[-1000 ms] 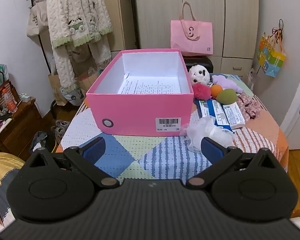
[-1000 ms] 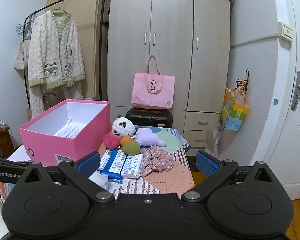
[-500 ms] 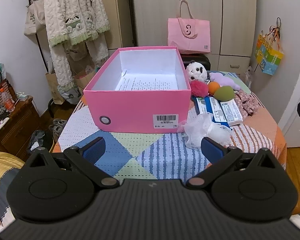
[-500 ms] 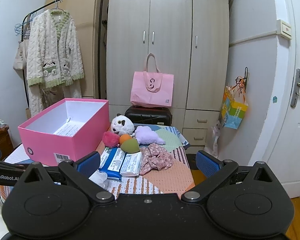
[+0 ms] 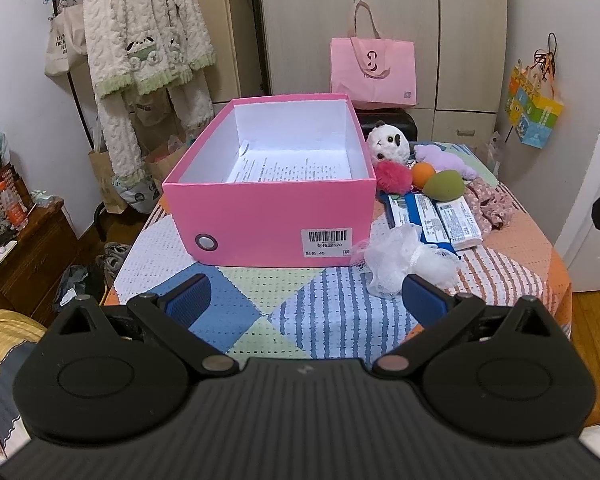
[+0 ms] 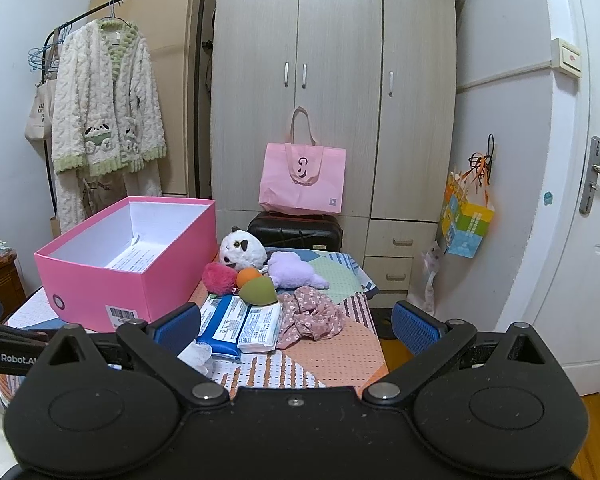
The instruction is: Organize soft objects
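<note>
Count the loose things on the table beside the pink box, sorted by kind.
Plush toys: 2 (panda, purple)
Pink pompom: 1
Sponges: 2 (orange, green)
Tissue packs: 3
Floral scrunchie: 1
White mesh pouf: 1
Total: 10

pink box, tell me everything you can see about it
The pink box is an open, lidless rectangular carton, apparently cardboard, pink outside and white inside. It sits upright on the patchwork tablecloth. Only a printed sheet lies inside. Its near end carries a metal-ringed hole and a barcode label. A white mesh pouf rests by its near right corner.
</note>
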`<move>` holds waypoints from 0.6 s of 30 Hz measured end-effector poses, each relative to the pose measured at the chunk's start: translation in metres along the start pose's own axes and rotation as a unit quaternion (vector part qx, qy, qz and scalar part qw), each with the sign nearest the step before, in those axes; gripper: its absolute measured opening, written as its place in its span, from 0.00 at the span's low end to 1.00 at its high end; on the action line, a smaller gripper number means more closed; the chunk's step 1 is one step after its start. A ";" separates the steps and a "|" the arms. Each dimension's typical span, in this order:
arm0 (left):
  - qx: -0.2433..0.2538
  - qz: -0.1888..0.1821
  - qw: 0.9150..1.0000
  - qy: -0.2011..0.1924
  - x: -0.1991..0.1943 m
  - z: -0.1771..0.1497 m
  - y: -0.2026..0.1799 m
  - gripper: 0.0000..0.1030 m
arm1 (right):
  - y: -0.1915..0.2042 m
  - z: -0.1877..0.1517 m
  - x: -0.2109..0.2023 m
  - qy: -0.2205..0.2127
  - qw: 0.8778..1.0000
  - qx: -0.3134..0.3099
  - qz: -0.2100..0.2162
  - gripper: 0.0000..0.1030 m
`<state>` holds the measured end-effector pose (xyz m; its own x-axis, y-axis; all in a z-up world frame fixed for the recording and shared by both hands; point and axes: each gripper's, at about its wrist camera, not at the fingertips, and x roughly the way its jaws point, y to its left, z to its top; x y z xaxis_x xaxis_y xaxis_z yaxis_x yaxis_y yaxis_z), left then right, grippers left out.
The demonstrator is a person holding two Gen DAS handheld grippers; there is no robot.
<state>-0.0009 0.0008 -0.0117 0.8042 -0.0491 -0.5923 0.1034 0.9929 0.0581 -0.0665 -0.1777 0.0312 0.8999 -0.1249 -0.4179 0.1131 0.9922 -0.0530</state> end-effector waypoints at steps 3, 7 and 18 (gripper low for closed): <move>0.004 -0.001 1.000 -0.010 0.000 -0.003 0.000 1.00 | -0.001 -0.001 -0.001 -0.007 1.000 -0.002 0.003 1.00; 0.018 0.006 1.000 -0.024 -0.002 -0.008 -0.001 1.00 | -0.002 -0.005 -0.004 -0.017 1.000 -0.008 0.003 1.00; 0.022 -0.012 0.999 -0.043 -0.011 -0.013 0.000 1.00 | -0.004 -0.012 -0.002 0.002 1.000 0.001 -0.006 1.00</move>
<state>-0.0173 0.0030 -0.0157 0.8479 -0.0842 -0.5234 0.1482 0.9856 0.0816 -0.0740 -0.1818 0.0219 0.8970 -0.1376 -0.4201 0.1258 0.9905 -0.0559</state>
